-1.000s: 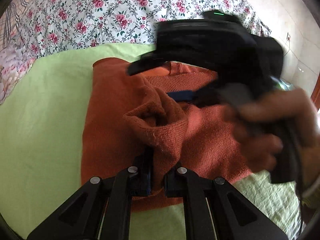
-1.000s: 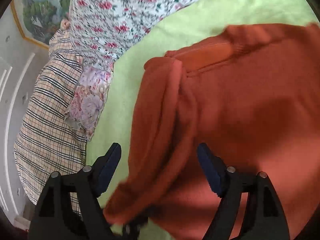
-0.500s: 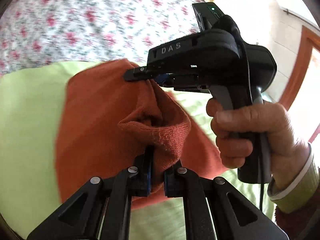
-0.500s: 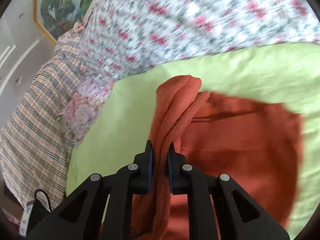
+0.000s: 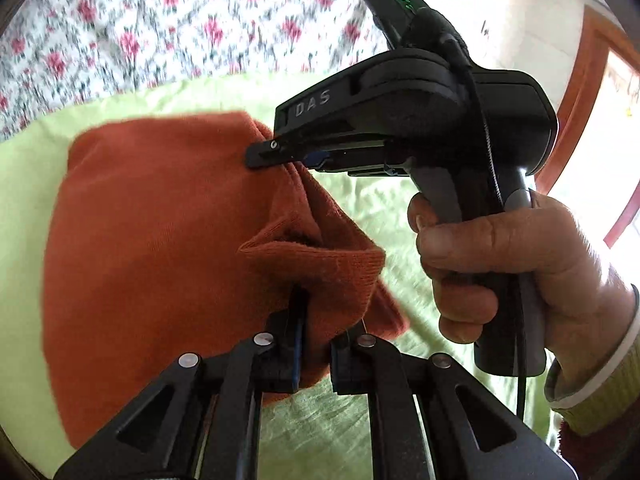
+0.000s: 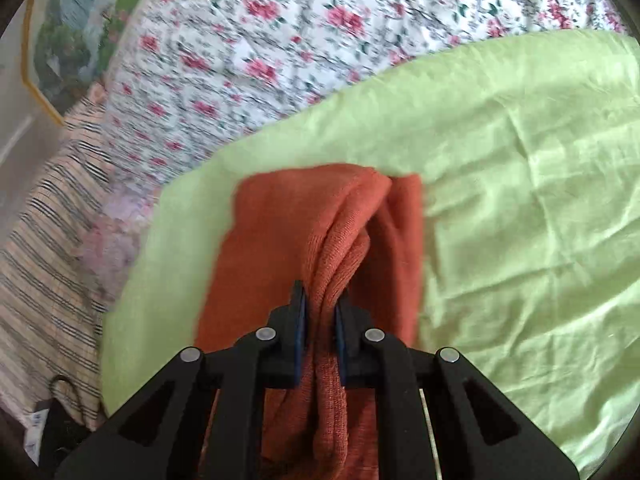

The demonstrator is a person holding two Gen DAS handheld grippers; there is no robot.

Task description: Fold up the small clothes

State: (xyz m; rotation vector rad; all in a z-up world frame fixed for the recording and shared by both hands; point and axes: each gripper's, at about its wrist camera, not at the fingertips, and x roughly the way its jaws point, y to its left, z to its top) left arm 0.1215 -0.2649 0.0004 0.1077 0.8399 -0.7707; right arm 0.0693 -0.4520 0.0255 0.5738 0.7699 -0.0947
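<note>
A small rust-orange knitted sweater (image 5: 160,240) hangs lifted above a light green sheet (image 5: 360,208). My left gripper (image 5: 316,320) is shut on a bunched ribbed edge of the sweater. My right gripper (image 6: 320,312) is shut on another gathered fold of the sweater (image 6: 312,220). In the left wrist view the right gripper (image 5: 280,154) shows from the side, held by a hand, pinching the sweater's upper edge. The rest of the sweater drapes down between the two grips.
The green sheet (image 6: 520,160) covers the bed. A floral quilt (image 6: 300,32) lies beyond it, and a striped plaid cloth (image 6: 48,240) lies to the left. A framed painting (image 6: 80,20) hangs on the wall. A wooden door frame (image 5: 580,100) stands at the right.
The right gripper closed on a fold of the sweater. Both grippers then lifted the sweater off the sheet and carried it sideways, so it now hangs narrower.
</note>
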